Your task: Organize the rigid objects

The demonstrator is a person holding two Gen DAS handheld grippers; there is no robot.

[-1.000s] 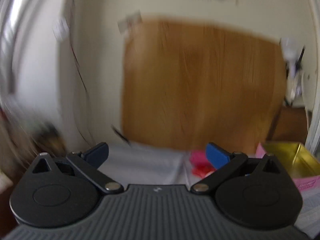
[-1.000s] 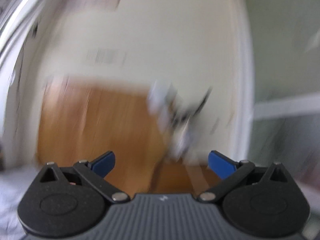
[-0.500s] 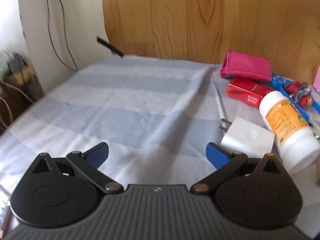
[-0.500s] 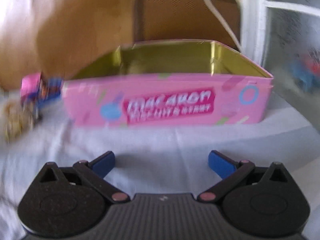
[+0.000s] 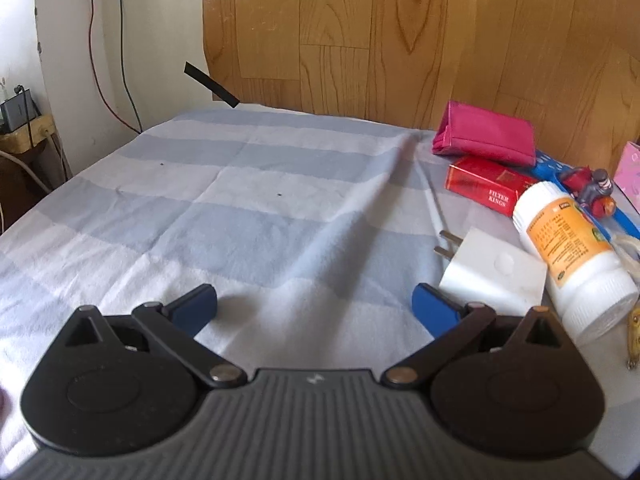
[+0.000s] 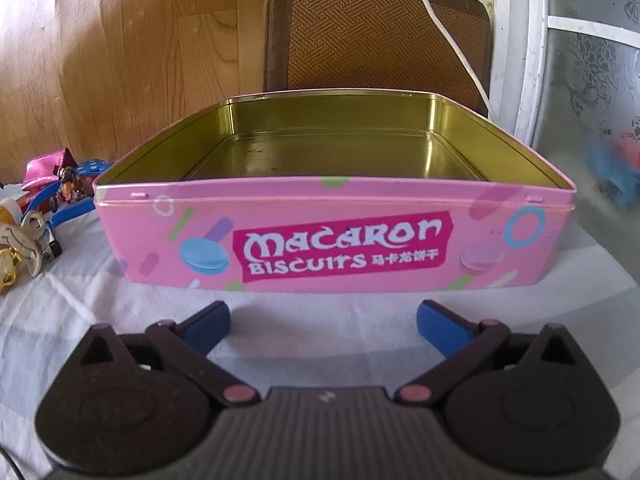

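Left hand-held gripper [image 5: 314,304]: fingers spread wide, nothing between them, low over the striped cloth [image 5: 248,216]. Right hand-held gripper [image 6: 323,318]: likewise spread and empty, facing the pink biscuit tin [image 6: 332,236], which shows nothing inside.

Just beside the left gripper's right finger lies the white charger plug [image 5: 494,270], touching the white pill bottle [image 5: 572,256]; the red cigarette box [image 5: 486,188] is beyond.

Judgement: plug is light, rigid, smooth; grip across its flat faces, clear of the prongs. Bottle may roll.

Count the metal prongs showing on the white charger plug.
2: both prongs stick out of the white charger plug's far-left end, one just behind the other, over the striped cloth.
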